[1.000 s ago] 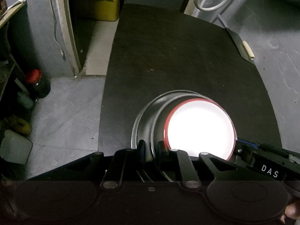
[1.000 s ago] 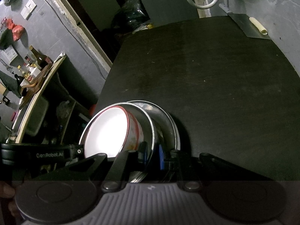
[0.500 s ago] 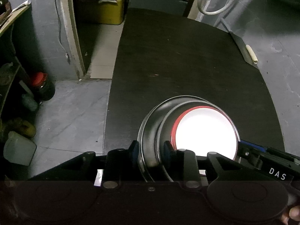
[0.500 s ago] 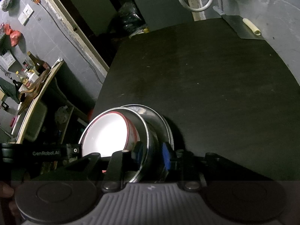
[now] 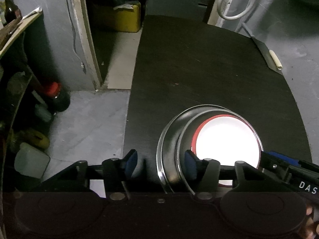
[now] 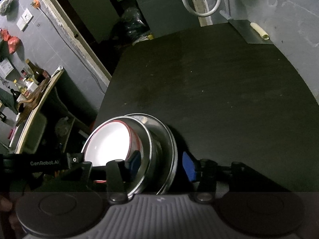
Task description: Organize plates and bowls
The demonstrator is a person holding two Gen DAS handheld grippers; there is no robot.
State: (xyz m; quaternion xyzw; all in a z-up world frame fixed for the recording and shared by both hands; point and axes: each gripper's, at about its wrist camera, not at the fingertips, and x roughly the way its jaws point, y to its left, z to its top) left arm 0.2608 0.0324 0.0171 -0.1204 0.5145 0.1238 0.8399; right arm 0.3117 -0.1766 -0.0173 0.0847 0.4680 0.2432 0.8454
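Note:
On the dark table (image 5: 199, 69) stands a nested stack: a wide steel plate (image 5: 166, 133), a steel bowl (image 5: 184, 133) in it, and a white bowl with a red rim (image 5: 225, 141) innermost. My left gripper (image 5: 160, 162) straddles the stack's left rim. Its jaws are opening, and neither blue pad presses on the metal. My right gripper (image 6: 161, 163) straddles the opposite rim of the steel plate (image 6: 172, 139) and steel bowl (image 6: 147, 139). Its jaws are opening too, with both pads off the rim. The white bowl (image 6: 111, 145) glares brightly.
A metal blade with a cream handle (image 5: 267, 55) lies at the table's far right edge. Beyond it hangs a white hose loop (image 5: 235, 4). Left of the table are grey floor, a red-capped jar (image 5: 55, 95), a yellow box (image 5: 119, 18) and a shelf of bottles (image 6: 30, 79).
Both grippers had their jaws closed tight on the stack's rim. Both have spread apart and let go. The stack rests in the same spot on the table.

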